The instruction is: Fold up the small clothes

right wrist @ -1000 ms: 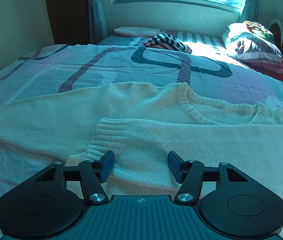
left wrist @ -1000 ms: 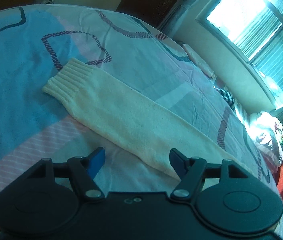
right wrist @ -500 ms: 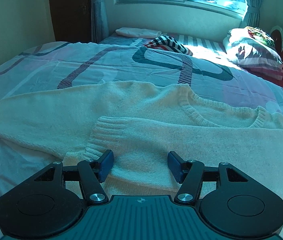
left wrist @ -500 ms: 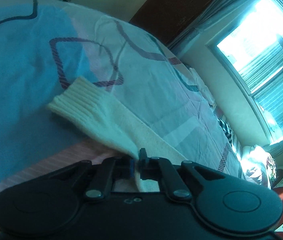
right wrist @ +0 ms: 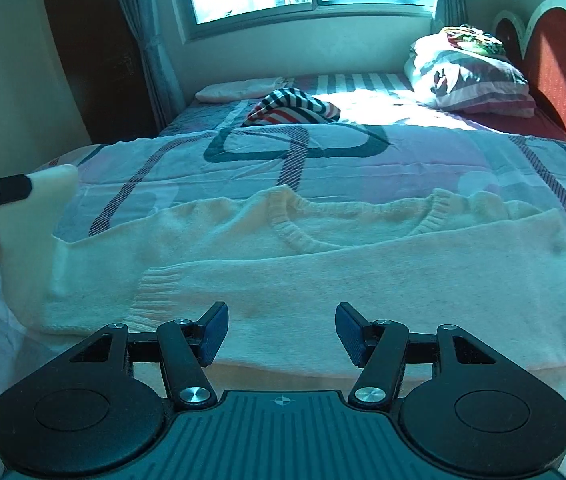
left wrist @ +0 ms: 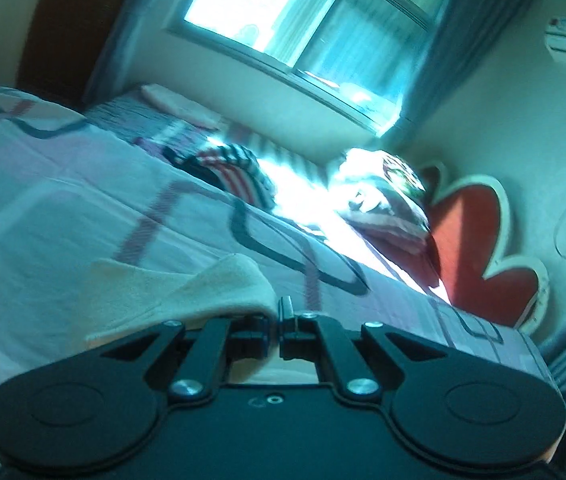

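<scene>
A cream knit sweater (right wrist: 323, 248) lies flat across the bed, neck toward the window, with its right sleeve (right wrist: 363, 292) folded across the body. My left gripper (left wrist: 277, 326) is shut on the left sleeve (left wrist: 187, 288), which drapes to the left of its fingers, lifted off the bedspread. In the right wrist view that lifted sleeve (right wrist: 31, 216) hangs at the far left from the left gripper (right wrist: 3, 190). My right gripper (right wrist: 281, 330) hovers open over the sweater's lower part, nothing between its blue pads (right wrist: 215, 330).
The patterned bedspread (right wrist: 323, 160) covers the bed. A striped garment (right wrist: 291, 108) and a folded pale cloth (right wrist: 239, 90) lie near the window. Pillows (right wrist: 471, 76) sit against the red headboard (right wrist: 555, 64) at the right. Dark door and curtain stand at back left.
My left gripper closed on the left sleeve, then lifted it and swung round toward the window and headboard. The right gripper rose and moved a little, staying open.
</scene>
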Tool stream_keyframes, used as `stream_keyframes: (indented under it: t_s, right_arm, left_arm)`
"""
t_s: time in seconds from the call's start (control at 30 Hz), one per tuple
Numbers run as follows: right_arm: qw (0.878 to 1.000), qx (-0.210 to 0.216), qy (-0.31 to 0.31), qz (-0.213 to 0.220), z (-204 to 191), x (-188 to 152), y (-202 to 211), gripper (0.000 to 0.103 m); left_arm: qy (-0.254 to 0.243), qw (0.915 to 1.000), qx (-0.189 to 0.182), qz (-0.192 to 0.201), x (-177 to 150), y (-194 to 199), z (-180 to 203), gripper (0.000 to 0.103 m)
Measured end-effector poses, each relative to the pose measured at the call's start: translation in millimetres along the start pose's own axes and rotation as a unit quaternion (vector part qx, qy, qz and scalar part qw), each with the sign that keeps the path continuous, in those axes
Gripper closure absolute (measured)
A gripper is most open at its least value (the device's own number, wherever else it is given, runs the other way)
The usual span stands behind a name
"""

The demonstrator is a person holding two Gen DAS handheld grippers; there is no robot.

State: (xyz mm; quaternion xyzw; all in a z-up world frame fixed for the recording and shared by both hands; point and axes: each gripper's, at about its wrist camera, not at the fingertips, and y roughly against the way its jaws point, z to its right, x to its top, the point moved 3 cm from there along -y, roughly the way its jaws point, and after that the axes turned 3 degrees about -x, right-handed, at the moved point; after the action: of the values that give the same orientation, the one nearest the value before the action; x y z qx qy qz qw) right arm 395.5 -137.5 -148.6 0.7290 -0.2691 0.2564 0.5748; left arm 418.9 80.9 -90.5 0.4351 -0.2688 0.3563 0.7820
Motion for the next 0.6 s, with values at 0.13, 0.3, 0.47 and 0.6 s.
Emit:
stream_keyframes:
  t_s: [0.13,0.3,0.47,0.6]
  right_arm:
    - [1.0,-0.02,-0.014,0.002,31.3,-6.1,17.2,0.044]
    - [0.999,-0.025,-0.036,-0.001,60.3,-16.7,33.5,0.044]
    - [0.999,0.0,-0.039,0.0,56.0,-20.4,40.3,0.044]
    - [0.999,0.033,-0.018,0.0,28.8,-19.9,35.9,0.044]
  left_arm:
    - [-0.045,0.9961,-0.035,-0.068,-40.5,-49.1,52.9,0.099]
    - [-0.068,0.9875,-0.015,-0.141,-82.2,-75.3,64.0,0.063]
    - [-0.086,0.9908,0.023,-0.102,-76.6,-40.5,52.8,0.02]
    - [-0.103,0.9888,0.072,-0.081,-75.3,-11.7,28.0,0.019]
